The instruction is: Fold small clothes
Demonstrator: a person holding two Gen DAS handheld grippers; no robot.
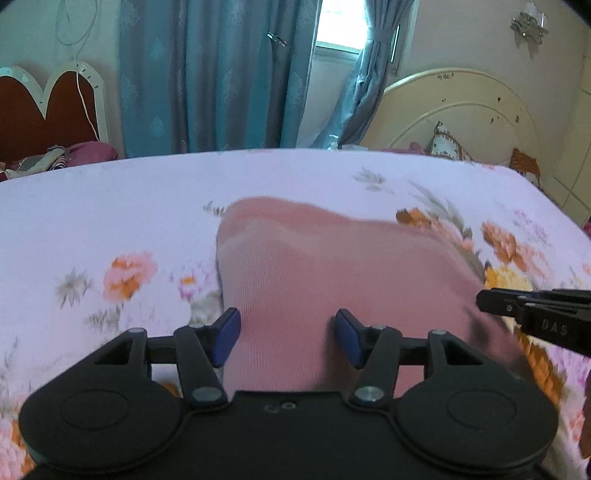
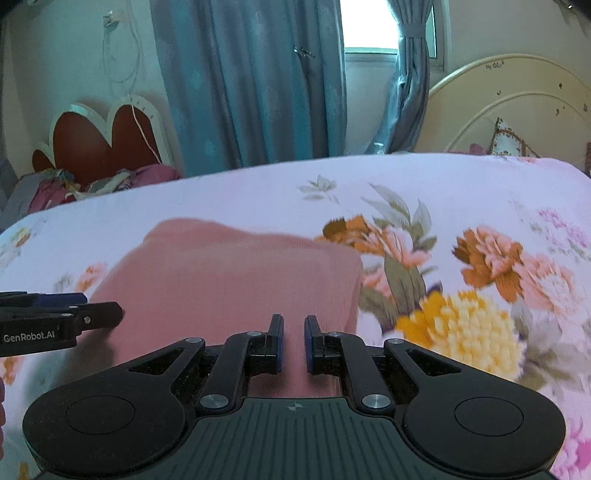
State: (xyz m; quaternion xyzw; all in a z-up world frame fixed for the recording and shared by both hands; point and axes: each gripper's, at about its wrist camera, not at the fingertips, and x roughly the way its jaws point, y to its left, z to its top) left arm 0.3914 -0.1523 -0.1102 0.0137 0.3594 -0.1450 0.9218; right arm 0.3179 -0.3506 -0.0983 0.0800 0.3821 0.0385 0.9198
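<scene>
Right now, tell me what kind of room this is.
Most likely a bedroom: a pink garment lies on a bed's floral sheet, a cream headboard stands behind, and blue curtains hang by a window.

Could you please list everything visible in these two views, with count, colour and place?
pink garment: one, dusty pink, lying on the bed between the two grippers
floral sheet: one, pale lilac with orange, pink and yellow flowers, covering the bed
curtains: blue-grey, hanging behind the bed, one tied back at the window
window: one, bright, between the curtains
cream headboard: one, far right
red headboard: one, white-edged, far left, bedding heaped below it
patterned cushion: one, against the cream headboard
left gripper: black with blue pads, jaws apart over the garment
right gripper: black, jaws nearly closed above the garment
</scene>
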